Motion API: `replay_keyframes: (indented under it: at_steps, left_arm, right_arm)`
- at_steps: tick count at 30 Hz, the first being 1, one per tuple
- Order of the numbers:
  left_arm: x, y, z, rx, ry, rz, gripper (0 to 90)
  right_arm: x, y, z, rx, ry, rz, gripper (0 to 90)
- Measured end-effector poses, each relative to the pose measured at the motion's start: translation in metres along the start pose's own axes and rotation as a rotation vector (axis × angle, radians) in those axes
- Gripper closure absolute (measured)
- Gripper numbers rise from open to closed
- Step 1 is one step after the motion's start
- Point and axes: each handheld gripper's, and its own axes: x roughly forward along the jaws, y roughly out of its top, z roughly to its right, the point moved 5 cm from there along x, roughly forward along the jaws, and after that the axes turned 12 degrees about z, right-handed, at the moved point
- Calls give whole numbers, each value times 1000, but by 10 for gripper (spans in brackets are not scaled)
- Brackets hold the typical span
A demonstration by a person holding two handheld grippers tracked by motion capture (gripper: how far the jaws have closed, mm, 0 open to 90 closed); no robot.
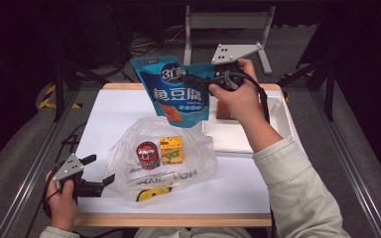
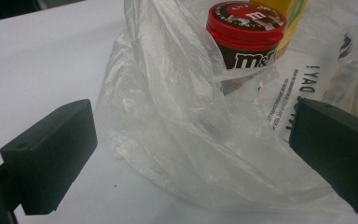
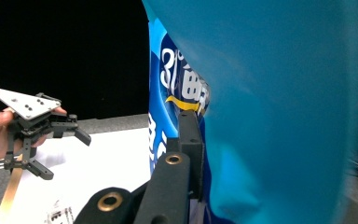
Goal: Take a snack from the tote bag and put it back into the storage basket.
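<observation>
1. The pouch [image 3: 279, 107], a blue snack pack, sits right against the lens in the right gripper view. The right hand-held gripper [image 1: 213, 82] has its jaws clamped on the pouch's edge and holds it in the air over the far side of the tabletop [image 1: 114, 114], above the bag [image 1: 161, 158]. The grip takes only a thin strip of film, so a swing or jerk could let the pouch slide out and drop.
2. The bag is clear, limp plastic lying on the tabletop with its mouth toward the left hand-held gripper [image 1: 99, 171]. That gripper's jaws stand wide, just beside the bag's rim and pinching nothing. If the mouth is not held open, the pouch would likely land on top of the film and push it flat rather than go in.
3. A red-lidded tub [image 1: 148, 154] and a yellow carton [image 1: 171, 149] already stand inside the bag. The wide pouch could knock the upright tub over, or catch on the carton and jam at the opening.
4. A white tray [image 1: 278, 111] lies near the bag on the right, with a reddish item [image 1: 224, 110] in it. A low sweep of the forearm could clip its rim and shift it.
</observation>
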Motion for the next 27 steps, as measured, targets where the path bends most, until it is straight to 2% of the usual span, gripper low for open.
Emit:
replay_keyframes:
  at_steps: [22,27]
  left_arm:
    - [0,0,0,-3,3,0,14]
    - [1,-1,0,-3,5,-1,14]
  right_arm:
    - [-51,-7,28,18,-99,-4,900]
    - [-67,-10,35,26,-130,-2,900]
